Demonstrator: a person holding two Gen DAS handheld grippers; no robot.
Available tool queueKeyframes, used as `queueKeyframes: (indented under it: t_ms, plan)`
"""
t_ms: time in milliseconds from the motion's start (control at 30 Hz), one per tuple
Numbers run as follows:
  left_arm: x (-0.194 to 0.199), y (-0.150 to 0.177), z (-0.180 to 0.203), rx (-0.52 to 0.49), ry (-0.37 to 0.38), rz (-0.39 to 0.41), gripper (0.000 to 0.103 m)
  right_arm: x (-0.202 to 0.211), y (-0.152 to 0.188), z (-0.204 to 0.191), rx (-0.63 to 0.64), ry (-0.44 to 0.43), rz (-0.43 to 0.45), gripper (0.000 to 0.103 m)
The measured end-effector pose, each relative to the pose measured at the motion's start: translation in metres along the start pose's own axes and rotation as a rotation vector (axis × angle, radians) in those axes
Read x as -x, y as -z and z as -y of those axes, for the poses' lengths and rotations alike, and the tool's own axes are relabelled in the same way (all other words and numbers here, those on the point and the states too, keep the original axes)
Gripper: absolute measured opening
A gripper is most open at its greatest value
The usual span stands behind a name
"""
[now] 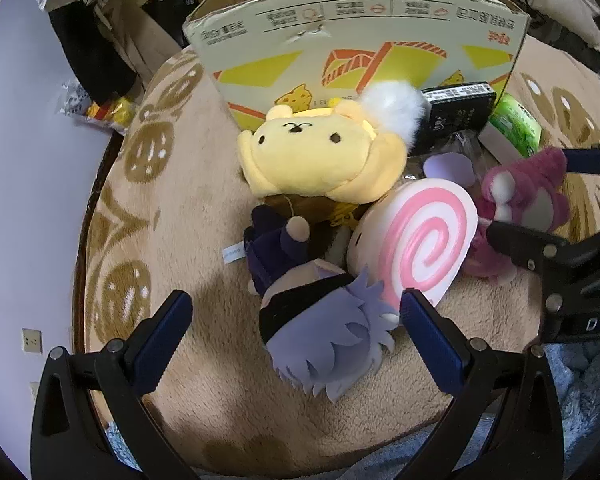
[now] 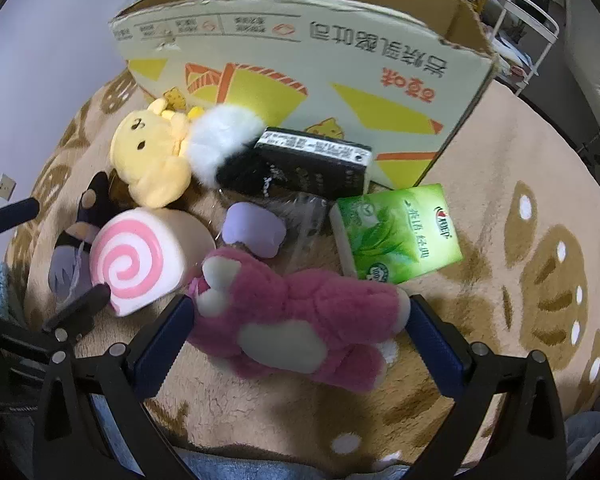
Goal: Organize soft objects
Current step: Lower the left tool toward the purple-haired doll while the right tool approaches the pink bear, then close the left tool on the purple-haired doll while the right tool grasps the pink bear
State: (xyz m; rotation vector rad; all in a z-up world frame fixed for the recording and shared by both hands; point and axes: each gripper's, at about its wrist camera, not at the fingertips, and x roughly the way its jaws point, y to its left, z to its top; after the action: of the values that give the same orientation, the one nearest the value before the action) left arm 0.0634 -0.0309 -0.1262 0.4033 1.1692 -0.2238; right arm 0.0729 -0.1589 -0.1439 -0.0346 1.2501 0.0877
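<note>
left gripper jaws wide apart, nothing clamped. purple-haired doll lies between its fingers, head toward cam; can't tell if the pads touch it. right gripper jaws also spread, straddling the pink plush bear. left pad looks at/near the bear's head, right pad just beside its far end, no squeeze visible, bear still flat on the beige blanket.

pile in front of the cardboard box: yellow bear plush w/ white fluffy bit just behind it, pink swirl cushion between doll and pink bear, touching both. small lavender piece, black box and green tissue pack sit nr the carton, right side. box is upright, open top.
</note>
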Motion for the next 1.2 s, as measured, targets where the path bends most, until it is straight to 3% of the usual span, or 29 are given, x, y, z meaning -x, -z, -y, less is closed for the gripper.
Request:
queueKeyframes:
  t_ms: [300, 567, 900, 1200]
  plan:
    - [0.003, 0.002, -0.003, 0.02, -0.028, -0.017, 0.102, -0.007, 0.002, -0.006, 0.009, -0.016, -0.01, 0.103]
    - [-0.006, 0.004, -0.016, 0.081, 0.014, -0.067, 0.102, -0.003, 0.003, 0.002, -0.013, -0.034, -0.005, 0.1]
    - [0.003, 0.009, -0.014, 0.115, 0.151, -0.068, 0.063, 0.003, 0.005, 0.006, -0.008, -0.026, 0.001, 0.099]
    - [0.006, 0.012, -0.019, 0.144, 0.195, -0.062, 0.054, 0.005, 0.006, 0.003, 0.004, -0.006, 0.011, 0.098]
